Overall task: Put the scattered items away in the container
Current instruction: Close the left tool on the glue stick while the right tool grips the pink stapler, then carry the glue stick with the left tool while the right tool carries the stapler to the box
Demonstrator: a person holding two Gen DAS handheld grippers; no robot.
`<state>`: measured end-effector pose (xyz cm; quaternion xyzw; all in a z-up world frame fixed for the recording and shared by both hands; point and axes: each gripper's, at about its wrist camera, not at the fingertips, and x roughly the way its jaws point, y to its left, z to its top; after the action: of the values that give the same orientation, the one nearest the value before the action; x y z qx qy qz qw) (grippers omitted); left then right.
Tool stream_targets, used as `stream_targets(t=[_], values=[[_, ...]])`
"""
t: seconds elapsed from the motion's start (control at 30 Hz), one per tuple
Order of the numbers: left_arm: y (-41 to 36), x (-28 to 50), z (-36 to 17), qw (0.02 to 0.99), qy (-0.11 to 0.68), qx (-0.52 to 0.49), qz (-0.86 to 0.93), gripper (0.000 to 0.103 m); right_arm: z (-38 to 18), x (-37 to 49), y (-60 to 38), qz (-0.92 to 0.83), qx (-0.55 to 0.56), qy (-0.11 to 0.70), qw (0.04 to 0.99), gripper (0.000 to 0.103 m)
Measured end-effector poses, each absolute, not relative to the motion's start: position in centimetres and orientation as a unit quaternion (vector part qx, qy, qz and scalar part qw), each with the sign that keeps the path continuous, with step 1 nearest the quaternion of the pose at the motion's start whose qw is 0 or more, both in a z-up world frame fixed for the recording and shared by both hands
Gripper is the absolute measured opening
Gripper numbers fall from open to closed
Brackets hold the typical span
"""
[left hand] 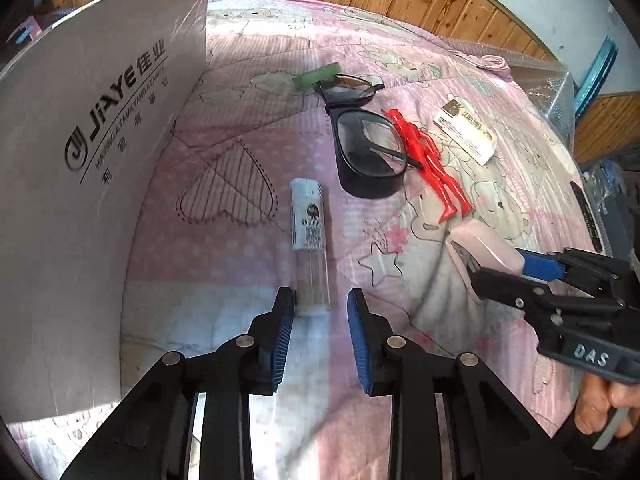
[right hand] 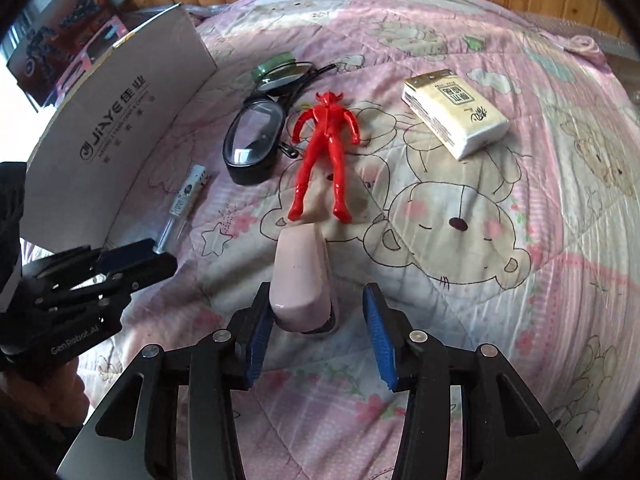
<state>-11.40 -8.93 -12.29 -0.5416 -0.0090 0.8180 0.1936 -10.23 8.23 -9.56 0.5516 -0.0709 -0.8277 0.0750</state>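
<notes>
**Scattered items lie on a pink quilt as two grippers close in beside a cardboard box**

Scattered items cover a pink cartoon-bear quilt (right hand: pixel 460 240) on a bed backed by wood panelling. The left gripper (left hand: pixel 320 300) sits low over the quilt with its blue-padded fingers spread, the near end of a clear tube (left hand: pixel 310 240) with a white label lying between the tips; its left fingertip appears to touch the tube, the right one stands clear. The right gripper (right hand: pixel 318 308) is likewise spread, straddling the rear end of a pink stapler (right hand: pixel 302 276); the left pad looks to be against the stapler's side, while a gap shows on the right. Neither tool pinches anything.

A white cardboard box (left hand: pixel 92 152) printed "JIAYE", the container, stands along the left edge of the quilt, just beside the tube. Beyond the tube lie black-framed glasses (left hand: pixel 366 152), folded, with a green object (left hand: pixel 316 76) near their far lens. A red toy figure (right hand: pixel 324 152) lies flat just right of the glasses, its feet near the stapler's nose. A packet of tissues (right hand: pixel 456 114) rests well apart to the right. A hand (left hand: pixel 604 408) grips the right tool's handle in the left wrist view.
</notes>
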Motion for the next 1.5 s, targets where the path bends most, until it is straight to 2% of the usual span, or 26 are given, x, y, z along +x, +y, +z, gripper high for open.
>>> stream_targets(t=[0.07, 0.13, 0.2, 0.23, 0.27, 0.3, 0.33, 0.4, 0.57, 0.87, 1.5], values=[[-8.8, -11.6, -12.5, 0.187, -0.008, -0.538, 0.822, 0.034, -9.3, -10.3, 8.2, -0.833, 0.544, -0.067, 0.07, 0.048], [-8.2, -12.2, -12.4, 0.178, -0.005, -0.531, 0.828, 0.051, -9.2, -10.4, 8.0, -0.837, 0.54, -0.061, 0.069, 0.048], [-7.5, -12.8, -12.6, 0.168, 0.003, -0.522, 0.837, 0.055, -9.1, -10.4, 7.9, -0.839, 0.537, -0.058, 0.07, 0.048], [-7.2, -13.1, -12.8, 0.166, 0.008, -0.517, 0.839, 0.055, -9.1, -10.4, 7.9, -0.838, 0.538, -0.058, 0.071, 0.047], [-7.2, -13.3, -12.8, 0.164, 0.017, -0.511, 0.844, 0.049, -9.1, -10.5, 8.0, -0.836, 0.539, -0.064, 0.077, 0.028], [-7.2, -13.5, -12.8, 0.157, 0.029, -0.506, 0.848, 0.023, -9.1, -10.5, 8.0, -0.835, 0.541, -0.068, 0.079, 0.028], [-7.3, -13.6, -12.6, 0.157, 0.027, -0.508, 0.847, 0.02, -9.0, -10.4, 8.1, -0.834, 0.541, -0.067, 0.079, 0.028], [-8.4, -13.8, -12.3, 0.163, -0.006, -0.519, 0.839, 0.02, -8.8, -10.3, 7.9, -0.836, 0.54, -0.059, 0.079, 0.028], [-10.3, -12.8, -10.8, 0.169, -0.034, -0.515, 0.84, 0.02, -8.5, -10.1, 7.9, -0.838, 0.536, -0.06, 0.079, 0.028], [-9.6, -11.3, -9.6, 0.164, -0.019, -0.505, 0.847, 0.02, -7.4, -9.6, 8.6, -0.845, 0.522, -0.087, 0.082, 0.027], [-10.3, -9.4, -5.6, 0.179, -0.021, -0.474, 0.862, 0.02, -5.4, -8.7, 7.1, -0.858, 0.499, -0.079, 0.087, 0.027]])
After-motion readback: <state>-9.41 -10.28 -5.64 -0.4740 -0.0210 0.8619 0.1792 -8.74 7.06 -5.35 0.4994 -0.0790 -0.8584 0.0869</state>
